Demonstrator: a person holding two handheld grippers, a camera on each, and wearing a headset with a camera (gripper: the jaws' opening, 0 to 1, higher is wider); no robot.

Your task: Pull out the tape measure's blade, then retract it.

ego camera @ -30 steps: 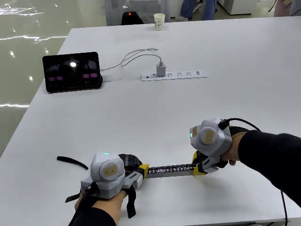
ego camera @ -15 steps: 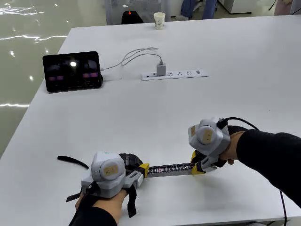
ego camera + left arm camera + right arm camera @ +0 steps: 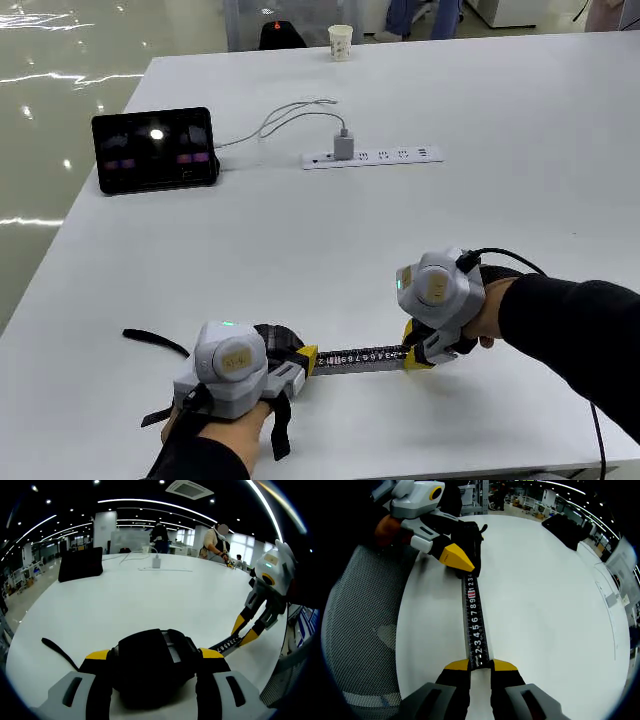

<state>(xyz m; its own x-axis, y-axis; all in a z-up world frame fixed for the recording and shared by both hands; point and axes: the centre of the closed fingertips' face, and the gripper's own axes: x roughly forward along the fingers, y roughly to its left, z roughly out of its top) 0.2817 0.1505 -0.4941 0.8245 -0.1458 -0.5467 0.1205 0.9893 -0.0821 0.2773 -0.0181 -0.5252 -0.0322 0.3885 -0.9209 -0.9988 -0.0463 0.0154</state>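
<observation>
A black tape measure case point(image 3: 272, 338) rests on the white table point(image 3: 330, 240) near its front edge, with my left gripper point(image 3: 290, 362) shut on it. In the left gripper view the case point(image 3: 152, 662) sits between the yellow-tipped jaws. A short stretch of blade point(image 3: 360, 357) with printed numbers runs to the right from the case. My right gripper point(image 3: 415, 355) is shut on the blade's end. In the right gripper view the blade point(image 3: 472, 620) leads from my right gripper point(image 3: 480, 665) up to the case point(image 3: 470, 537) and the left gripper point(image 3: 435, 535).
A black strap point(image 3: 153, 343) trails left of the case. Further back lie a dark tablet point(image 3: 155, 150), a white power strip point(image 3: 372, 157) with a charger point(image 3: 343, 146) and cable, and a paper cup point(image 3: 340, 42) at the far edge.
My right gripper has drifted a little to the left toward the case, still shut on the blade end, so the exposed blade is slightly shorter. The left gripper has stayed put.
</observation>
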